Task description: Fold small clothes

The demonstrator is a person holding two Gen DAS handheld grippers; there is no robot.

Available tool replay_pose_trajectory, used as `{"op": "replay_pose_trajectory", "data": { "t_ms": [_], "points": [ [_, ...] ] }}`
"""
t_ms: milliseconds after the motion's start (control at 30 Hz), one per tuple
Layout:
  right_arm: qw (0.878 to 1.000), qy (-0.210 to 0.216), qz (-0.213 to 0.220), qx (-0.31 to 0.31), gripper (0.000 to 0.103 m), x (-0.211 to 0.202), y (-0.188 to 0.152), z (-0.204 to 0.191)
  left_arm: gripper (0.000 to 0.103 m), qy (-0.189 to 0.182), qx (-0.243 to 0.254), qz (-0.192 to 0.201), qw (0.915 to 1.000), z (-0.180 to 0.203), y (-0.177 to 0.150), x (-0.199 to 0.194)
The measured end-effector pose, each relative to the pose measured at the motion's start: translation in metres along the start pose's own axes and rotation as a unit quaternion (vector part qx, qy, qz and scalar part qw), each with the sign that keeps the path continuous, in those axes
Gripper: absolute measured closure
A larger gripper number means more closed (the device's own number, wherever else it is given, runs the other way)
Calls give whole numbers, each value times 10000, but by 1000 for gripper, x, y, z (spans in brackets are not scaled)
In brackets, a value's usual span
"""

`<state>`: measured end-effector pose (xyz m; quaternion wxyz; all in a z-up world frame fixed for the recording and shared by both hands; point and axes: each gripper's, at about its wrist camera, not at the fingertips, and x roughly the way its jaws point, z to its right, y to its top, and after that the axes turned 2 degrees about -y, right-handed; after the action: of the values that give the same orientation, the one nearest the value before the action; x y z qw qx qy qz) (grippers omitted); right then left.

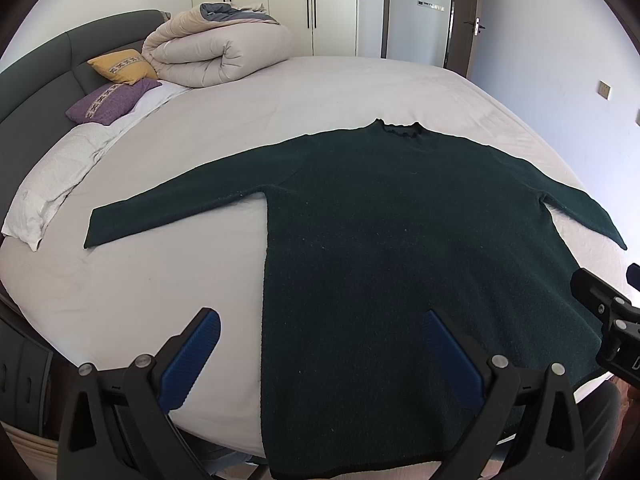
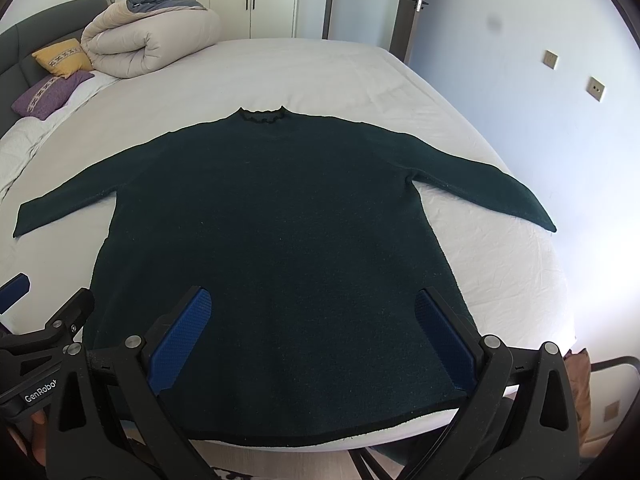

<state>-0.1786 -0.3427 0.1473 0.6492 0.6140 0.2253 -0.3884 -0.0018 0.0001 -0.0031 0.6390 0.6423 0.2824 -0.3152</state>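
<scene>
A dark green long-sleeved sweater [image 1: 392, 232] lies flat on the white bed [image 1: 280, 112], collar far, hem at the near edge, both sleeves spread out. It also shows in the right wrist view [image 2: 272, 220]. My left gripper [image 1: 324, 320] is open and empty above the sweater's lower left side edge. My right gripper [image 2: 312, 300] is open and empty above the lower middle of the sweater, near the hem. The right gripper also shows at the right edge of the left wrist view [image 1: 608, 320].
A rolled beige duvet [image 1: 216, 52], a yellow pillow [image 1: 122, 66] and a purple pillow [image 1: 110, 100] sit at the far left by the dark headboard [image 1: 60, 56]. A white pillow [image 1: 56, 176] lies on the left. Wardrobes and a door stand behind.
</scene>
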Motion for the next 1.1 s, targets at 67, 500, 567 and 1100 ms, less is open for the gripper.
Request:
{"op": "replay_pose_trajectory", "data": {
  "t_ms": [67,500,567,1100],
  "points": [
    [10000,0,-5,-2,0,1,0,0,0,-5,1,-2,10000,0,0,0],
    [10000,-19,-15,-4,0,3,-4,-1,0,-17,7,-21,10000,1,0,0],
    [10000,-22,-24,-6,0,4,-5,-1,0,-26,3,-26,10000,2,0,1],
    [10000,-30,-23,-8,0,5,-6,-3,0,-37,4,-38,10000,2,-2,2]
  ]
}}
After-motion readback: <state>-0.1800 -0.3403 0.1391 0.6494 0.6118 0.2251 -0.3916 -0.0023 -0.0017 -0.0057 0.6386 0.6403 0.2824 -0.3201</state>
